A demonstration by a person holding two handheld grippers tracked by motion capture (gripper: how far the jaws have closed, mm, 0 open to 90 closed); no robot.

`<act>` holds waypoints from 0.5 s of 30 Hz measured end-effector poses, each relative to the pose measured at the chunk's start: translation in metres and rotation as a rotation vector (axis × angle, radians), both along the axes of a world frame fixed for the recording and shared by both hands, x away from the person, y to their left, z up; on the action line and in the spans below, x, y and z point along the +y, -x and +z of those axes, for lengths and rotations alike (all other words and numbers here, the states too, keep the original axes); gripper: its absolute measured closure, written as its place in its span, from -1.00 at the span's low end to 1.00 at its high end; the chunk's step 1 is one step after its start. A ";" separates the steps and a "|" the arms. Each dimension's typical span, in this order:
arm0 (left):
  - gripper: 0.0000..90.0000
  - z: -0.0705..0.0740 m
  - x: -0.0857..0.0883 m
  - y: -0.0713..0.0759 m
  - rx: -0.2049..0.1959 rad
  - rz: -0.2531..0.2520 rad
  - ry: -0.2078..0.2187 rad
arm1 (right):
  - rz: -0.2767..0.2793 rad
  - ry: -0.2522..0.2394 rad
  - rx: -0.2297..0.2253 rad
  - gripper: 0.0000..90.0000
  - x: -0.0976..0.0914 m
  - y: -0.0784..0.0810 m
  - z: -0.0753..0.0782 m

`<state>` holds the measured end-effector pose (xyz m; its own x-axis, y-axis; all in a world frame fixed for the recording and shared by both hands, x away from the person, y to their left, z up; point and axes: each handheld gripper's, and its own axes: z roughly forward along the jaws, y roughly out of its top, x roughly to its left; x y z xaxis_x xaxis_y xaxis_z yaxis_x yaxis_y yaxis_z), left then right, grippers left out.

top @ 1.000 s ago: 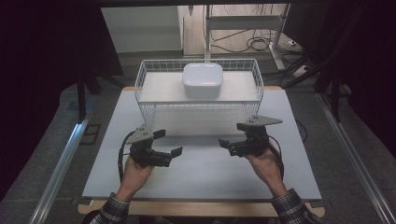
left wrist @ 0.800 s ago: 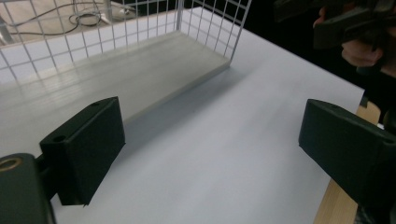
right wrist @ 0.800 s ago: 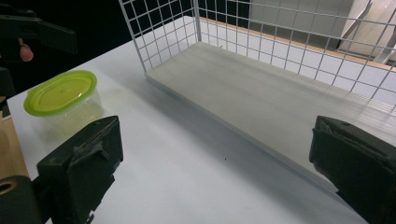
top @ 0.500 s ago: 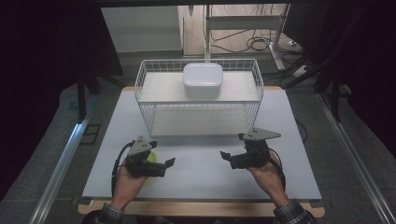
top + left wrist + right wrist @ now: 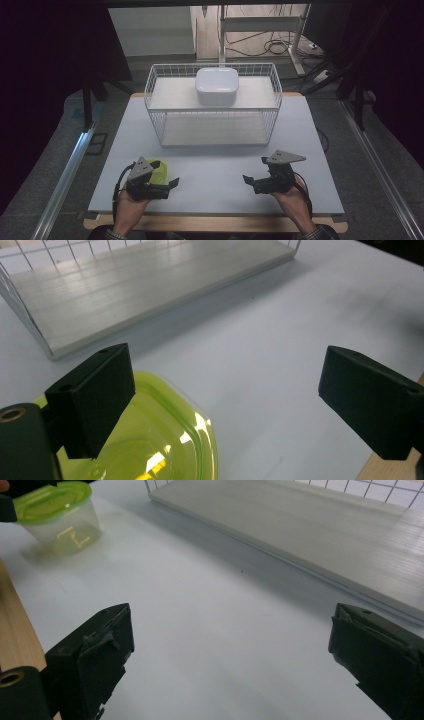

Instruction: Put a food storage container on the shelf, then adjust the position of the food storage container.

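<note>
High view: both tongs [image 5: 172, 182] [image 5: 247, 180] gape wide over white table [image 5: 220, 172].

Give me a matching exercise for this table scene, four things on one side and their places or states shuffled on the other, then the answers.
Things:
1. white lidded box
2. green-lidded container
3. wire rack
4. right gripper

Places or states:
A. fingers open, over bare table near the front edge
B. on the rack's upper shelf
C. beside the left gripper, at the table's front left
D. at the back middle of the table

Pairs: 1-B, 2-C, 3-D, 4-A
</note>
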<state>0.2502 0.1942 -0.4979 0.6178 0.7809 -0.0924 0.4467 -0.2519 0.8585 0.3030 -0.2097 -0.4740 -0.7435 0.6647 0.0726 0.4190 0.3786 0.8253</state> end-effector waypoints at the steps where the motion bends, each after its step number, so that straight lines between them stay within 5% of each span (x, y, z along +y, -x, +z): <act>1: -0.83 -0.001 -0.001 0.001 0.003 -0.003 -0.013 | 0.002 0.016 -0.006 -0.90 -0.002 0.003 -0.002; 7: -0.82 -0.003 -0.006 0.002 0.024 -0.024 -0.052 | -0.008 0.024 0.003 -0.90 -0.007 0.005 -0.008; 15: -0.82 -0.002 -0.001 -0.001 0.078 -0.014 -0.016 | -0.010 0.044 0.021 -0.89 -0.006 0.003 -0.011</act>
